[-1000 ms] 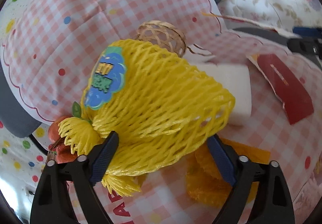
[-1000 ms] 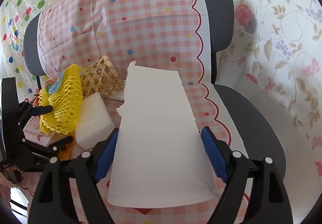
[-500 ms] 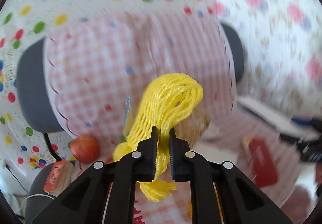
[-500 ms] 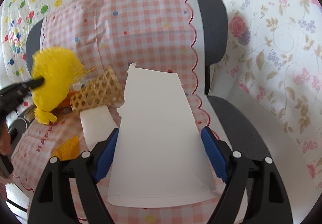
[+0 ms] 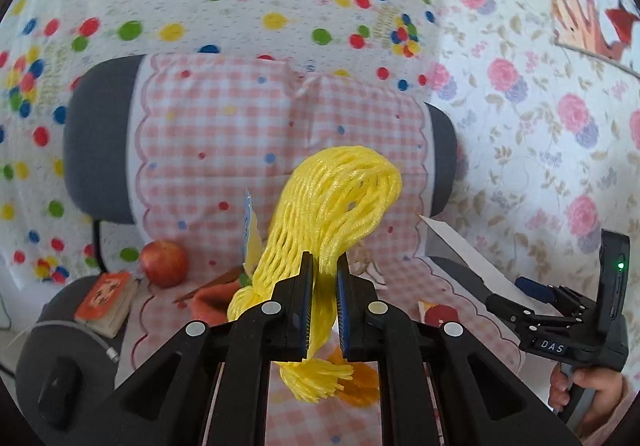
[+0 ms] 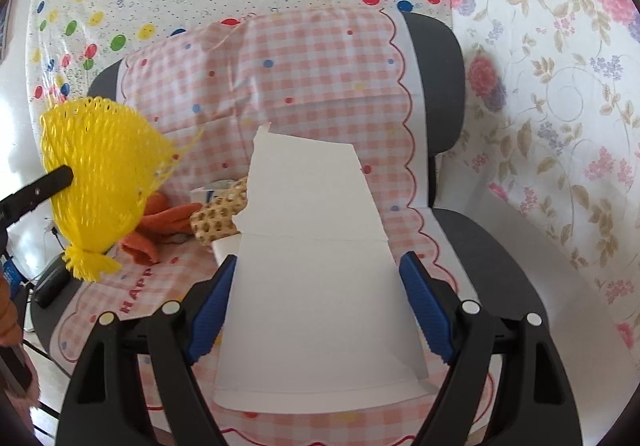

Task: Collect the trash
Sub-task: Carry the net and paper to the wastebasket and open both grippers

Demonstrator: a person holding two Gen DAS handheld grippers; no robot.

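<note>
The left tool [image 5: 322,302] pinches a yellow foam net [image 5: 340,201], while the right tool [image 6: 318,310], spread wide, apparently grips a white paper piece [image 6: 316,286].

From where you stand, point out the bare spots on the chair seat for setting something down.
Bare: the checked cover right of the white card, up to the scalloped hem, and the front strip by the red lettering. Crowded: back left, where the orange cloth, woven bamboo basket and apple sit.
</note>
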